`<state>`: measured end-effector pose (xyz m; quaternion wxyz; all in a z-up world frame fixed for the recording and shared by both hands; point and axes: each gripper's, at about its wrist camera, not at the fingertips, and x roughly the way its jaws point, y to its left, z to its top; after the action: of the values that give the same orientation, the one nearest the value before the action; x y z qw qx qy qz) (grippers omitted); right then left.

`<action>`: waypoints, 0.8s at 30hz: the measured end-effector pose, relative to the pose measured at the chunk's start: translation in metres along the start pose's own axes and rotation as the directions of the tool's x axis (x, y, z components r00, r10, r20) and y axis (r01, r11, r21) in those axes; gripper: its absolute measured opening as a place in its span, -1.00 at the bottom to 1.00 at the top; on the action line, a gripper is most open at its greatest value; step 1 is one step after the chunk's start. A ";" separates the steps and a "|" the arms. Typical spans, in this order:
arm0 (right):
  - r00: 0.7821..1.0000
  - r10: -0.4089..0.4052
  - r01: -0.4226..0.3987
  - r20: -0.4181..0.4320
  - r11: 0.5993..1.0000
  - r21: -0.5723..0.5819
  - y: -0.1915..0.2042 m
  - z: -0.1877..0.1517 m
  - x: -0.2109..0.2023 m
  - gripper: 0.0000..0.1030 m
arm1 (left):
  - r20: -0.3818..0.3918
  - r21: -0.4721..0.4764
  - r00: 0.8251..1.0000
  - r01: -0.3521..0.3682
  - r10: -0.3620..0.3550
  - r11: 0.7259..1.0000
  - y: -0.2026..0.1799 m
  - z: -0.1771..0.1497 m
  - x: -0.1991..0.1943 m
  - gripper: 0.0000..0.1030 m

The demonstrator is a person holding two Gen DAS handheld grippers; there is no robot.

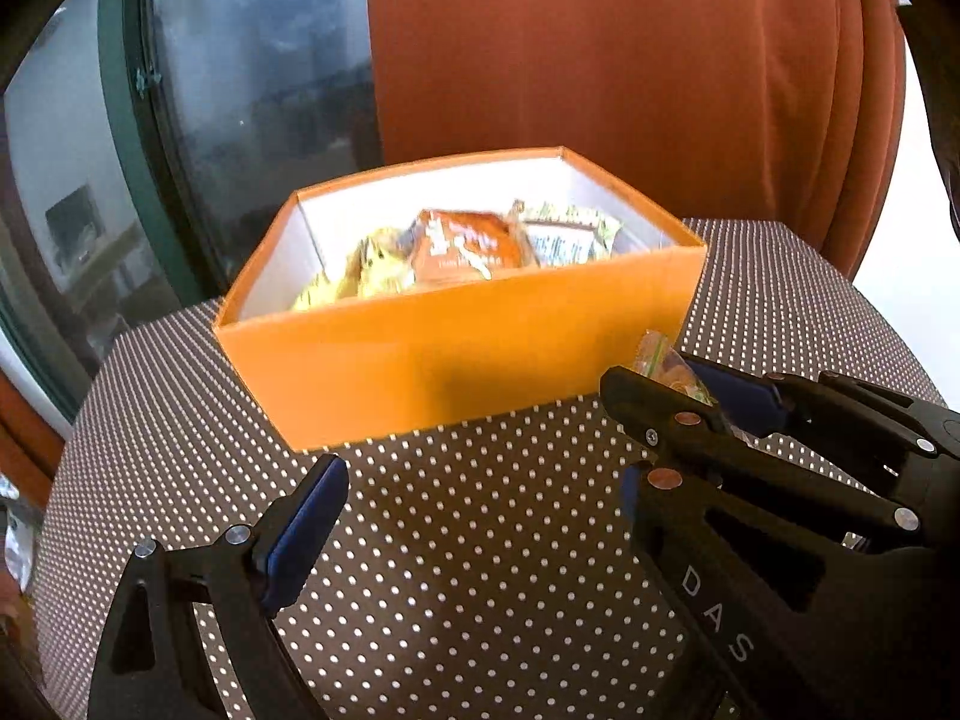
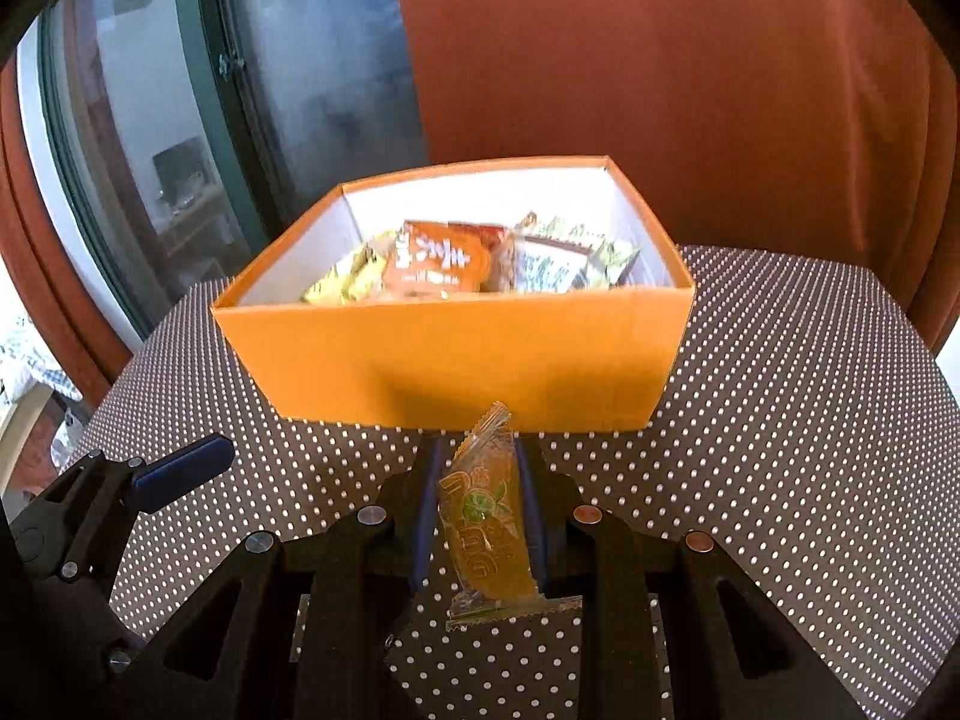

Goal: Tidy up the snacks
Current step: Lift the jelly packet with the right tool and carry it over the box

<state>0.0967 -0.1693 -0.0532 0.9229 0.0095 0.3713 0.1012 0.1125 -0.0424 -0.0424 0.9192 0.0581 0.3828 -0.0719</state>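
Just near of the orange box (image 2: 456, 354) on the dotted tablecloth (image 2: 780, 420), the right gripper (image 2: 480, 510) pinches a slippery orange sachet (image 2: 487, 516) that could slide out or snag the box's near wall, while the left gripper (image 1: 480, 516) hangs wide open, empty.

orange box (image 2: 456, 354) wall ahead, open top

Polka-dot tablecloth (image 2: 780, 396) — rust-orange curtain (image 2: 660, 60) behind (dark-framed window (image 2: 198, 90) at left).
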 end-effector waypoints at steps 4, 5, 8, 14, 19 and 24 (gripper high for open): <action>0.999 -0.002 0.002 0.040 1.000 -0.007 0.004 0.011 -0.008 -0.47 | 0.035 -0.005 0.999 -0.014 0.014 1.000 0.002 0.009 -0.007 0.84; 0.999 -0.003 0.003 0.048 1.000 -0.009 0.005 0.013 -0.010 -0.47 | 0.042 -0.008 0.999 -0.016 0.017 1.000 0.003 0.011 -0.008 0.84; 0.997 -0.004 0.005 0.074 1.000 -0.016 0.007 0.021 -0.014 -0.47 | 0.064 -0.014 0.998 -0.026 0.026 1.000 0.006 0.017 -0.009 0.85; 0.993 0.007 -0.004 0.117 1.000 -0.020 0.011 0.037 -0.021 -0.47 | 0.115 -0.031 0.993 -0.037 0.040 0.999 0.012 0.031 -0.018 0.86; 0.987 0.018 -0.015 0.158 1.000 -0.019 0.015 0.051 -0.028 -0.47 | 0.158 -0.039 0.986 -0.046 0.051 0.998 0.017 0.043 -0.028 0.86; 0.980 0.029 -0.025 0.198 0.999 -0.026 0.020 0.066 -0.032 -0.47 | 0.198 -0.058 0.978 -0.053 0.063 0.997 0.026 0.057 -0.035 0.86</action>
<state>0.1160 -0.1520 0.0181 0.9539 0.0138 0.2761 0.1165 0.1324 -0.0232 0.0242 0.9559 0.0374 0.2883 -0.0404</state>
